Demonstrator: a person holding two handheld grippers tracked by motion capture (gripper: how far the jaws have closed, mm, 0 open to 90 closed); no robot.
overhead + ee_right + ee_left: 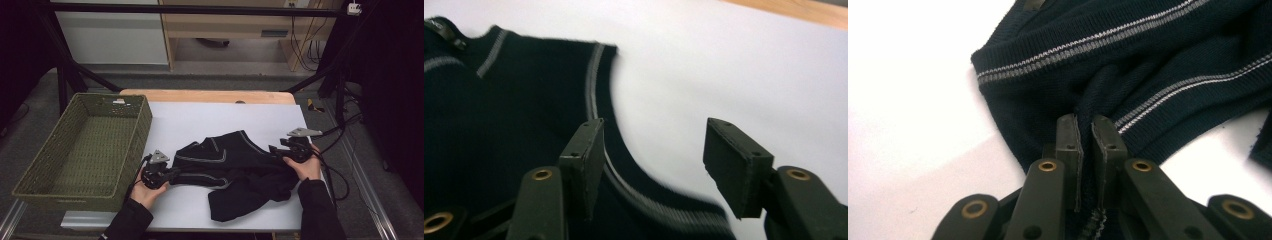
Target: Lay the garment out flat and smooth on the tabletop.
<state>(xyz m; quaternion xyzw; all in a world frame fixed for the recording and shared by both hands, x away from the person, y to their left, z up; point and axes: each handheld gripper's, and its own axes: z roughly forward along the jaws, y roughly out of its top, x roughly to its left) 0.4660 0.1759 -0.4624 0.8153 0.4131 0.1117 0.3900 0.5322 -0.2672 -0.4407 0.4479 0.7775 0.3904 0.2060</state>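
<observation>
Nearest me, my left gripper [1087, 131] pinches the dark sweater [235, 167] at centre frame, anchoring it; my right gripper [664, 167], at right, gapes apart to regrip its trimmed edge.

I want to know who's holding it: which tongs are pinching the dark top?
The left tongs are shut on the dark top. The right tongs stand open.

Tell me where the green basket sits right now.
In the high view the green basket stands at the table's left edge, beside the left claw and left of the dark knit top.
</observation>
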